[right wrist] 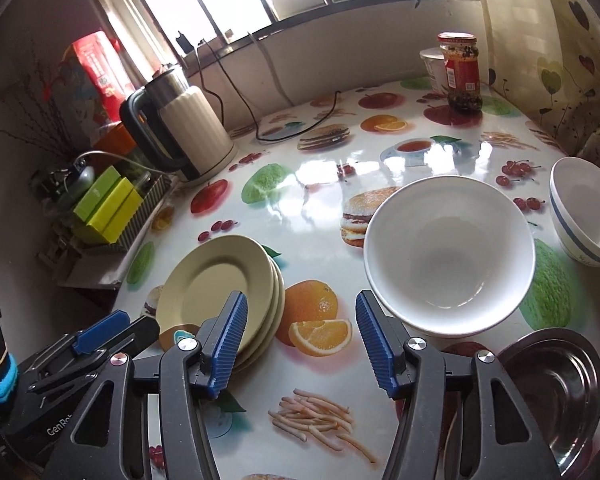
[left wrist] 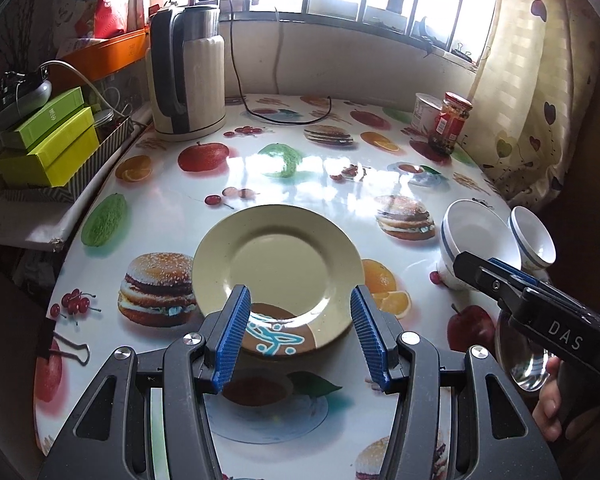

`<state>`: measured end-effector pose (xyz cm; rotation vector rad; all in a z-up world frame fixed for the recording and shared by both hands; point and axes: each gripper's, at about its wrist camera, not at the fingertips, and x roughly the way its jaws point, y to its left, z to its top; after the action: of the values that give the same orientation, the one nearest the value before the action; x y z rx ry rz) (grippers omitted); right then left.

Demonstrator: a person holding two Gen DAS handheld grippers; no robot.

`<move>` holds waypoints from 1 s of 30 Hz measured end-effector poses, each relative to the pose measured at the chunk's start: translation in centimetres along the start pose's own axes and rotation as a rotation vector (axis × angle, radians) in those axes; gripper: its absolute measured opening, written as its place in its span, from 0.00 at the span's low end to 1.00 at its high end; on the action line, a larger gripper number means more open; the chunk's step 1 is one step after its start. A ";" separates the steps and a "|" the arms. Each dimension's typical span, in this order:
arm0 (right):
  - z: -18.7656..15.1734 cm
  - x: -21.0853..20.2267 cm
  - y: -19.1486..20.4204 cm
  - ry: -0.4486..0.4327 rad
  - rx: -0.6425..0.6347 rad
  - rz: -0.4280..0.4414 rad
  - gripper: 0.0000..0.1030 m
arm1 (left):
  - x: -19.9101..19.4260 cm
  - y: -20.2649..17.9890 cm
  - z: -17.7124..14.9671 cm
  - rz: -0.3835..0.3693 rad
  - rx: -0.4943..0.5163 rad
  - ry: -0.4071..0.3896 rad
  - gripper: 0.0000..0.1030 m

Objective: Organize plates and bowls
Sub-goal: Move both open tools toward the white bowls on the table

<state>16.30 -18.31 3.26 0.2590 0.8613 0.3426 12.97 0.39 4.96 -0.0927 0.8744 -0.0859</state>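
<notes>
The left gripper (left wrist: 296, 334) stands released, nothing between its blue pads, with the stack of cream plates (left wrist: 278, 274) on the table (left wrist: 300, 172) just beyond its tips at frame centre. The right gripper (right wrist: 300, 344) also hangs released; the white bowl (right wrist: 450, 256) sits upper right of it, plates to its left. A steel dish (right wrist: 560, 396) is cut off at lower right.

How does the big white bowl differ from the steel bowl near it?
The white bowl is matte ceramic-looking; the steel bowl is shiny metal. The white bowl sits on another bowl; the steel bowl appears single, at the table's near edge. Both look empty and stand upright.
</notes>
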 end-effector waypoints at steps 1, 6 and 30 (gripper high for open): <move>0.0 -0.5 -0.3 -0.007 -0.001 -0.007 0.55 | -0.1 -0.4 0.1 -0.004 0.006 -0.004 0.52; 0.2 -2.6 -1.8 -0.032 -0.031 -0.083 0.55 | 0.5 -2.3 0.4 -0.051 0.021 0.014 0.52; 3.0 -2.7 -11.4 -0.012 -0.045 -0.265 0.55 | 7.8 -10.8 3.9 -0.214 0.039 0.135 0.52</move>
<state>19.16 -30.06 2.89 0.1031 0.8638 0.1124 20.50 -11.00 2.76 -0.1450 0.9955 -0.3126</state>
